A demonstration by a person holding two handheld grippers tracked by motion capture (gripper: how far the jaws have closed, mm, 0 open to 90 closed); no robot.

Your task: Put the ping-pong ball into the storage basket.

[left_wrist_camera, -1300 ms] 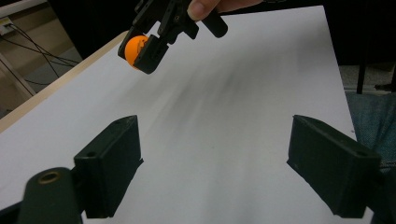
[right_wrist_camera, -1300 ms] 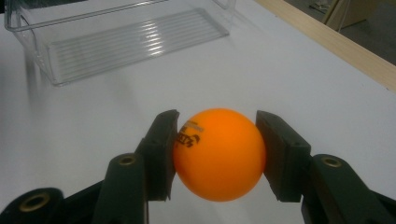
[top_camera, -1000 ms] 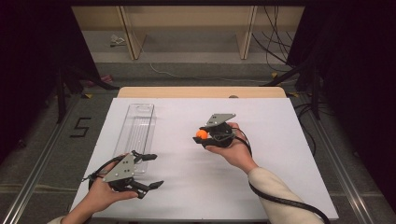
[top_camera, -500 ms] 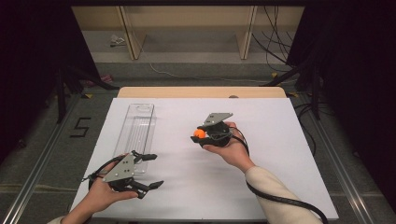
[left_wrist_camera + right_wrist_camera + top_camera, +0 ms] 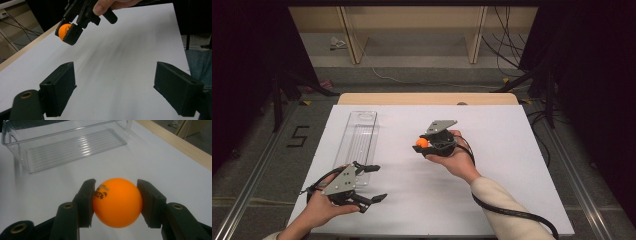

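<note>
An orange ball is gripped between the two black jaws of the right gripper; in the right gripper view the pads are pressed against the ball on both sides, and dark print is seen on its left face. In the high view the ball is found near the middle of the frame, held above the white table at the left end of the right gripper, which is carried in the person's right hand; a black cable is seen trailing from it toward the lower right of the frame.

A clear plastic tray is seen left of centre in the high view, lying lengthwise on the table; in the right gripper view the tray is placed in the upper left of the frame, beyond the ball and apart from it.

The left gripper is held in the lower left of the high view, just below the near end of the tray; its jaws are spread wide with nothing between them, as is confirmed in the left gripper view, where bare table is seen between the pads; the ball and the right gripper are seen there in the upper left of the frame.
</note>
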